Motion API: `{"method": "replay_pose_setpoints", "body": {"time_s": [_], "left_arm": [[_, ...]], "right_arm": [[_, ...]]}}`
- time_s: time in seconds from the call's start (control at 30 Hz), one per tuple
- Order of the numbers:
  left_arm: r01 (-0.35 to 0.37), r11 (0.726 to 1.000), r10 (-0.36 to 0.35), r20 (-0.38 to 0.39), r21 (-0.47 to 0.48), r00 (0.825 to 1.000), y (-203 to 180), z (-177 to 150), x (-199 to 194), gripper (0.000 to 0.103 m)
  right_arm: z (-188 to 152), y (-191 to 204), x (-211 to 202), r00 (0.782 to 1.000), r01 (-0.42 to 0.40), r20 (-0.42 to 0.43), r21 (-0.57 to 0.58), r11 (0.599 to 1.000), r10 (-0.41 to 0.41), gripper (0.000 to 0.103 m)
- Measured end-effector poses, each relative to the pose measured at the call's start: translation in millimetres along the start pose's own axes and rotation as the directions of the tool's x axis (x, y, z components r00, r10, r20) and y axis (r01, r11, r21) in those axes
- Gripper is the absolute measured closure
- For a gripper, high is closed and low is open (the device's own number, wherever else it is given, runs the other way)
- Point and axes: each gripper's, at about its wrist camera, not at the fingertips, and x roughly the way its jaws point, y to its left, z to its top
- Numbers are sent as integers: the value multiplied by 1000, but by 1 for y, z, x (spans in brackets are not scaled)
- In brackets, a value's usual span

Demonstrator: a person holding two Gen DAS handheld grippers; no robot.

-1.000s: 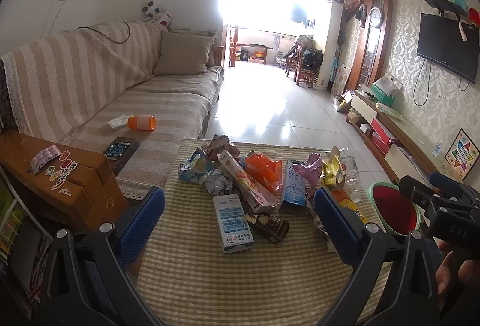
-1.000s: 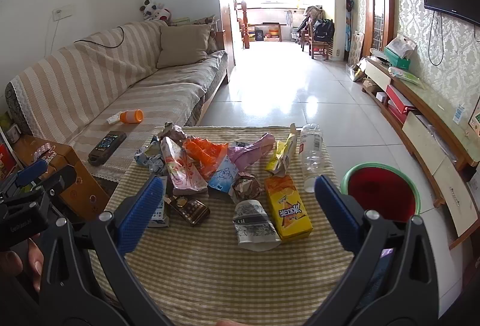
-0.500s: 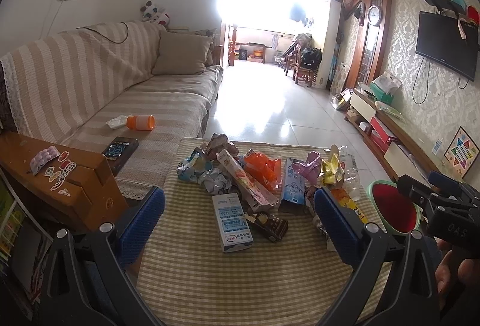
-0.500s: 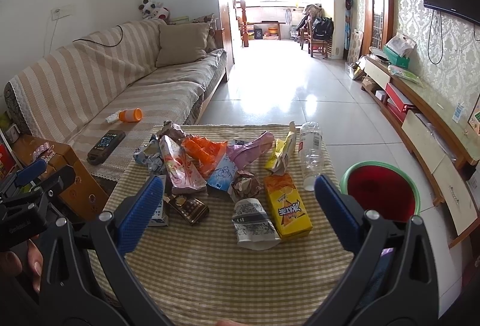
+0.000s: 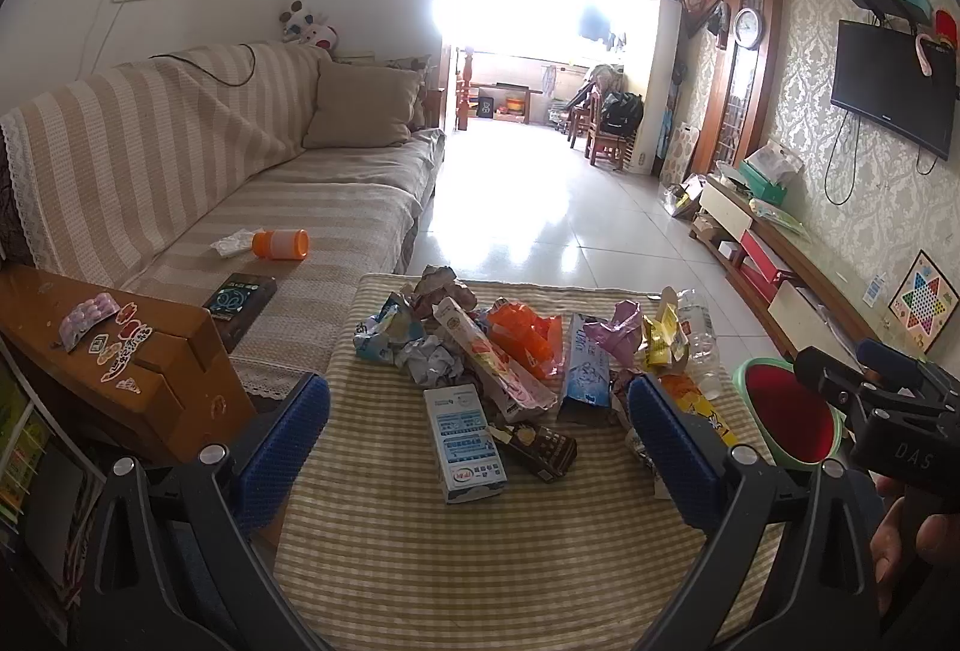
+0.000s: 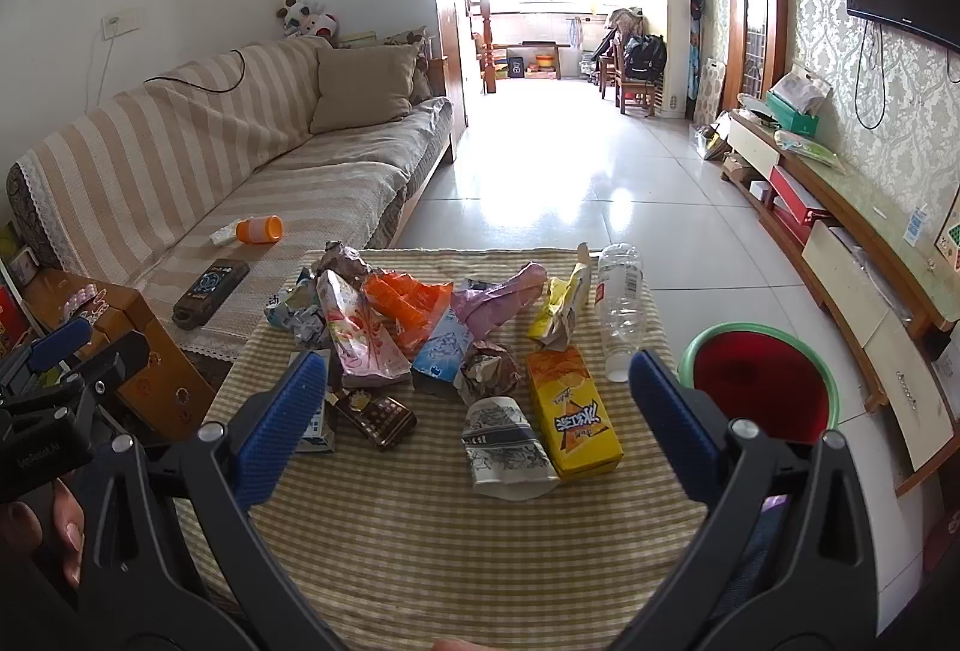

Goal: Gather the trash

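Observation:
A heap of trash lies on a low table with a checked cloth (image 5: pixel 480 543) (image 6: pixel 420 543). It holds a white and blue carton (image 5: pixel 465 435), a yellow drink carton (image 6: pixel 573 411), a grey printed pouch (image 6: pixel 507 447), a clear plastic bottle (image 6: pixel 621 309), an orange bag (image 6: pixel 408 300) and crumpled wrappers. A red bin with a green rim (image 6: pixel 759 381) (image 5: pixel 792 414) stands on the floor right of the table. My left gripper (image 5: pixel 477 441) is open above the table's near side, over the white carton. My right gripper (image 6: pixel 477 426) is open and empty above the pouch.
A striped sofa (image 6: pixel 240 159) runs along the left, with an orange-capped jar (image 6: pixel 258 230) and a remote (image 6: pixel 210 291) on it. A wooden side table (image 5: pixel 120 363) stands at the near left. A low TV cabinet (image 6: pixel 840 243) lines the right wall.
Both views have shifted only slightly; the trash and both open grippers stand as before.

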Motion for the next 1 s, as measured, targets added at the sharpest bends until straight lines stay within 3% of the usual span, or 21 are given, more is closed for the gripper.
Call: {"method": "replay_pose_setpoints", "body": {"time_s": [1.0], "left_arm": [[2, 1000, -2, -9, 5, 1000, -2, -4, 3, 8]], "right_arm": [[-2, -1, 1, 1000, 2, -5, 5, 1000, -2, 3]]}}
